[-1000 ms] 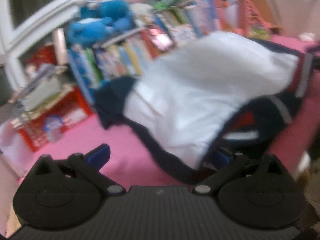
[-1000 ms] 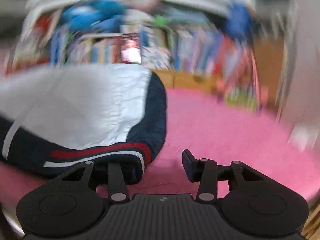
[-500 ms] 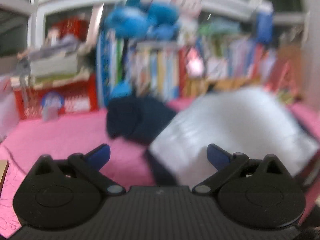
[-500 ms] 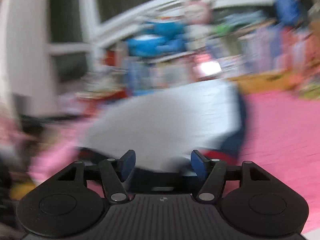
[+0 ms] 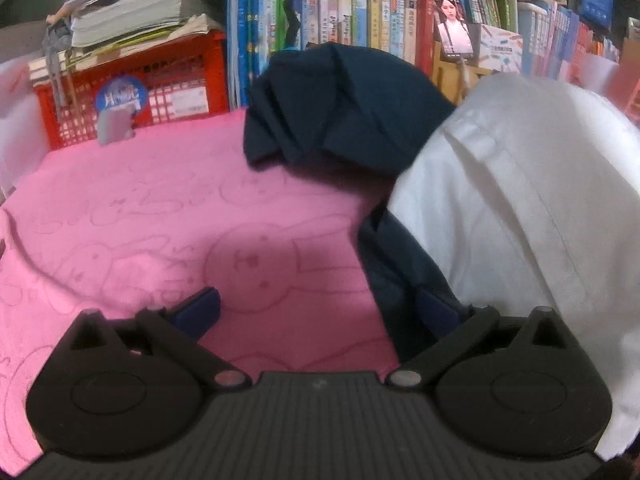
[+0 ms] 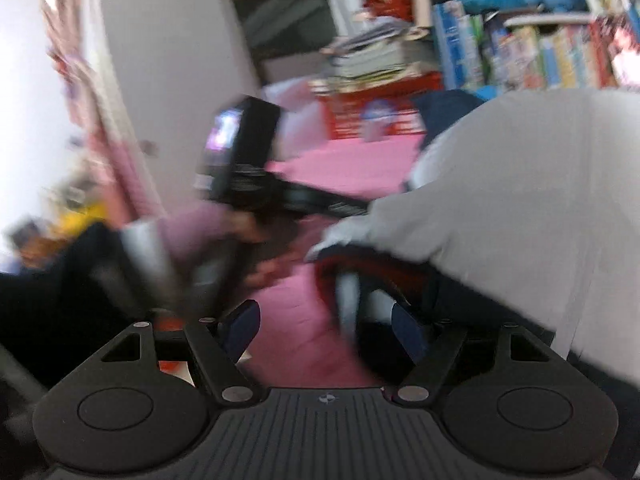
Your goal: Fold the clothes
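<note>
While jacket (image 5: 520,216) lies right of left hand-held gripper (image 5: 320,308), jaws gape, empty; right hand-held gripper (image 6: 324,330) opening, unladen.

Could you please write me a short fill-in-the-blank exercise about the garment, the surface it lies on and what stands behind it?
1. The garment has a white body and a sleeve coloured ____.
2. It lies on a blanket coloured ____.
3. The crate behind the blanket is ____.
4. Upright behind the garment stands a row of ____.

Missing words: navy; pink; red; books
</note>
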The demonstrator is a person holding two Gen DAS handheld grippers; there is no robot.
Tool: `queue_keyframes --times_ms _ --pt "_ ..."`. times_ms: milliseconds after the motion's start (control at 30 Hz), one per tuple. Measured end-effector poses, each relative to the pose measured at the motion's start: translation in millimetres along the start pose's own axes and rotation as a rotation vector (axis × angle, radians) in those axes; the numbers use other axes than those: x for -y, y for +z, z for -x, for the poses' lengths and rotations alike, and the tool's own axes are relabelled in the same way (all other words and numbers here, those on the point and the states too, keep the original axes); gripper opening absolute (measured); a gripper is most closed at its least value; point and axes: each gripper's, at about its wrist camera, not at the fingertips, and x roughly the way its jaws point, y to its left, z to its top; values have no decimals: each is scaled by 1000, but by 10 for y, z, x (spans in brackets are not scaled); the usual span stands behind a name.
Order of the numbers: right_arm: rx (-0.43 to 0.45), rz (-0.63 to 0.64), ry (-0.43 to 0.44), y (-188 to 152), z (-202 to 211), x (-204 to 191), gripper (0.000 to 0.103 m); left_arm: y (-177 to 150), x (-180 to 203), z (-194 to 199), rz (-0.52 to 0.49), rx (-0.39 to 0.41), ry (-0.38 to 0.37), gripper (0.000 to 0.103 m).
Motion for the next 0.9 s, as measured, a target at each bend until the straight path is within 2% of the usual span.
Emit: queue_keyframes --times_ms 33,133,167,200,333,467,500,533,567,600,667,767,833,900 --pt "4 38 -52 9 -90 -40 73 -1 -11 -1 7 -2 -5 103" --pt "-28 65 69 -10 -241 -161 74 -1 -6 -24 5 -2 -4 103" --pt "-39 73 113 -17 -290 -201 78 -3 -2 -22 4 -2 -3 103" --pt "-30 96 135 -24 -239 -267 82 0 -4 -30 5 -2 -4 103" --pt "-22 203 195 -91 28 -493 82 -8 -2 -32 3 -2 -4 103" --pt "-7 253 190 -113 287 -589 82 -11 0 -35 0 -2 -2 103" --pt "-3 259 193 -117 344 -609 80 -11 3 -35 -1 -2 -1 103" --pt "-5 258 241 -118 406 -609 76 -10 6 -35 -1 -2 1 103" --pt "-3 260 254 -103 419 -634 67 -11 6 -34 -2 -1 2 103" --pt "1 263 263 -87 428 -662 68 -11 6 -33 -3 0 4 103" --pt "22 246 225 -73 478 -613 69 -17 15 -17 -5 7 17 103" --pt "41 192 93 -42 615 -386 69 -57 60 87 -13 41 57 103" --pt "60 180 -31 -88 764 -202 69 -98 93 263 -7 83 67 103" --pt "77 155 -178 -163 910 1 69 -113 135 542 31 158 53 103"
